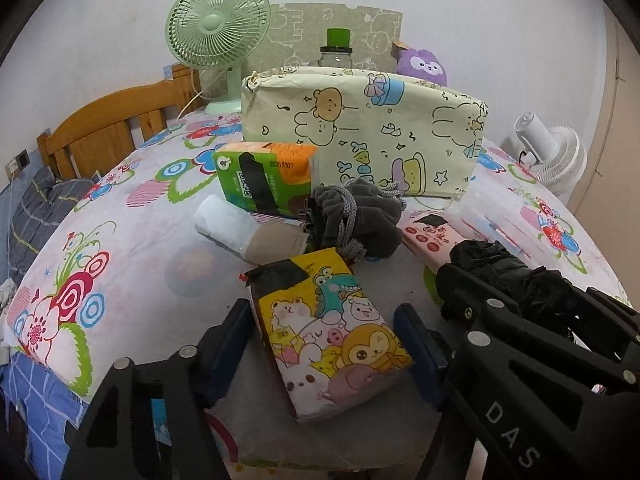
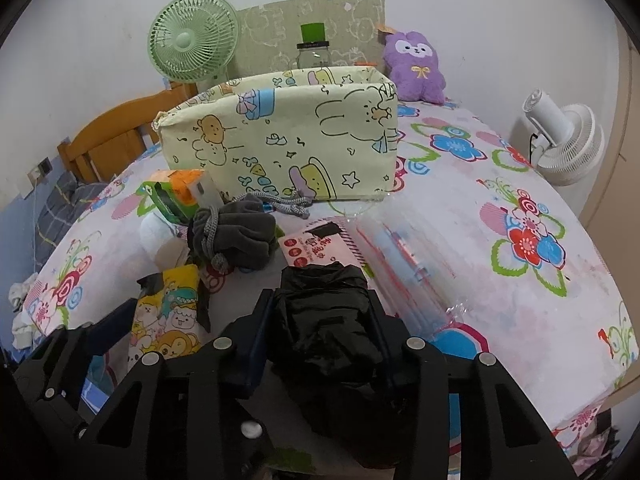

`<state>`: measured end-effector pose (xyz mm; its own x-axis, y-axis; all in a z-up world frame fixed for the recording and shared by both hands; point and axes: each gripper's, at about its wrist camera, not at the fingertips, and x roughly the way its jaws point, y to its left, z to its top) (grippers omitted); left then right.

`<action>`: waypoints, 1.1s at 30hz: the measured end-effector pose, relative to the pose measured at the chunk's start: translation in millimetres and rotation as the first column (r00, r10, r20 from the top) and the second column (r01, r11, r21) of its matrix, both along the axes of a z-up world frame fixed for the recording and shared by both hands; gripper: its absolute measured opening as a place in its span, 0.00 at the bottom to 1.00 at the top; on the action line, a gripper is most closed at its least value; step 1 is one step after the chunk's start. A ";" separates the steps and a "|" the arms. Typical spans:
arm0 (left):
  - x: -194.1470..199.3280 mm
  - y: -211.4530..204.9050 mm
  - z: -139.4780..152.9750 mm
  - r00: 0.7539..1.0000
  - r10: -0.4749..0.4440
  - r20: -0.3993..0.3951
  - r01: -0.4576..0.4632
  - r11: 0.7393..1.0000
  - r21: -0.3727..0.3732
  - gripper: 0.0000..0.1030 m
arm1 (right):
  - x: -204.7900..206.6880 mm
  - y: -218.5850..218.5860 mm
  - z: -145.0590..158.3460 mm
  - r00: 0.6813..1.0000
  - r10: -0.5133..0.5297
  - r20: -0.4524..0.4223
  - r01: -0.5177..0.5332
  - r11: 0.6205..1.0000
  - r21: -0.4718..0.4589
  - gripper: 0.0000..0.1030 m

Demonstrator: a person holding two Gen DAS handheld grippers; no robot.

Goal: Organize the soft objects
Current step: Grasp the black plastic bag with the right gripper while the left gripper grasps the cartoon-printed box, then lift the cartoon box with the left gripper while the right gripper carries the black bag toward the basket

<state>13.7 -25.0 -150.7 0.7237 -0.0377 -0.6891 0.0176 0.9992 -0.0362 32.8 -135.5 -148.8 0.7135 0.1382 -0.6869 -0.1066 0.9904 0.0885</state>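
Floral-print bed sheet [image 2: 520, 184] covers the bed and carries everything, so all the soft items sit in one loose pile near the middle, within reach of both tools. Cream cartoon-print fabric bin [image 1: 360, 136] stands upright at the far side of the pile with its top open toward the ceiling; judged the likely drop spot, since it is the only container close by. Clear-wrapped pink tissue bundle [image 2: 400, 264] lies flat to the right of the pile, long and glossy, its near end just beside the black bundle. Green and orange tissue pack [image 1: 264, 176] leans against the bin's left front. Grey drawstring pouch [image 1: 356, 216] slumps in the centre, cords trailing, touching the packs around it. White roll [image 1: 228, 224] lies on its side at the left of the pouch.

Yellow cartoon tissue pack [image 1: 332, 332] lies flat at the near edge, corner toward the camera, black tape patch on its far end. Left tool [image 1: 324, 344] straddles it, one blue pad on each long side; jaws roughly half open. Left pad looks at the pack's edge, a sliver of gap on the right, so no firm pinch yet.

Black crumpled plastic bundle [image 2: 324, 320], shiny and wrinkled, sits right of the yellow pack. Right tool [image 2: 320, 332] has both pads pressed into its sides, jaws partly closed on it, squeezed enough to lift by the look of it.
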 end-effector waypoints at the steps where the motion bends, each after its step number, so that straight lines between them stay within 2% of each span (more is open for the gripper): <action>1: 0.2 0.5 0.3 1.000 -0.001 0.001 0.001 1.000 -0.002 0.66 | 0.3 0.4 0.6 1.000 0.002 0.001 -0.002 1.000 0.001 0.44; 4: 0.5 3.1 1.8 1.000 0.010 0.001 -0.010 1.000 -0.012 0.60 | 1.1 1.3 1.9 1.000 0.005 0.002 -0.005 1.000 0.004 0.44; 9: 1.4 6.7 6.3 1.000 0.005 0.000 -0.005 0.999 -0.049 0.54 | 2.0 2.9 7.7 1.000 0.006 0.015 -0.007 1.000 0.012 0.44; 19: 6.2 4.7 17.3 1.000 -0.006 0.013 0.007 0.998 -0.065 0.46 | 5.4 1.2 19.2 0.999 -0.001 0.034 0.000 1.000 0.030 0.44; 33: 8.6 2.2 46.6 0.998 -0.012 0.059 0.016 0.998 -0.060 0.45 | 8.7 -3.6 46.7 0.997 -0.013 0.072 0.009 0.998 0.060 0.44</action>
